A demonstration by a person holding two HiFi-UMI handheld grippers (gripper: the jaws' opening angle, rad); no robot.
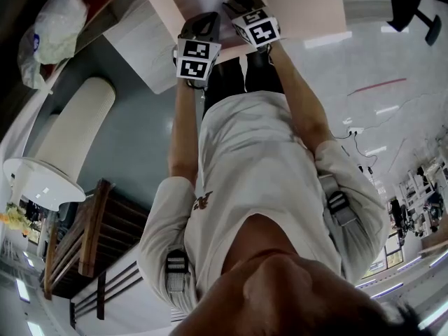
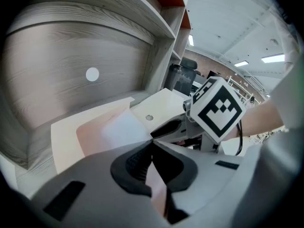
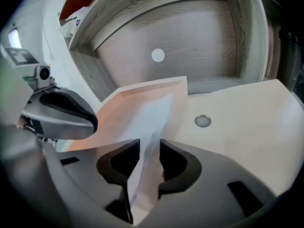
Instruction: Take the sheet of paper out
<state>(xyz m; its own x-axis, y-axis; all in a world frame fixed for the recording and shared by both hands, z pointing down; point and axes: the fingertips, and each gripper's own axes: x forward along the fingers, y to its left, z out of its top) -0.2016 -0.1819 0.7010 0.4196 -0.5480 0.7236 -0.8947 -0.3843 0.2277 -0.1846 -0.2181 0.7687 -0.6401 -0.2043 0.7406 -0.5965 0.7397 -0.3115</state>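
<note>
A pale pink envelope (image 1: 301, 5) lies on the white desk (image 3: 247, 127) with a white sheet of paper (image 3: 154, 115) showing out of its open side. My left gripper (image 2: 152, 146) is shut on the envelope's pinkish near flap, which runs down between its pads. My right gripper (image 3: 149, 148) is open; the white sheet's edge passes through the gap between its black pads (image 3: 173, 163) without being pressed. In the head view both grippers are side by side at the envelope's near edge, the left gripper (image 1: 203, 23) beside the right gripper (image 1: 241, 4). The sheet (image 2: 123, 127) lies inside the envelope (image 2: 71, 132).
A grey wooden shelf back (image 3: 190, 37) with a white round dot (image 3: 158, 55) stands behind the desk. A metal grommet (image 3: 203, 121) sits in the desktop right of the envelope. A plastic bag (image 1: 52, 23), a white column (image 1: 70, 138) and a wooden chair (image 1: 91, 236) stand to the left.
</note>
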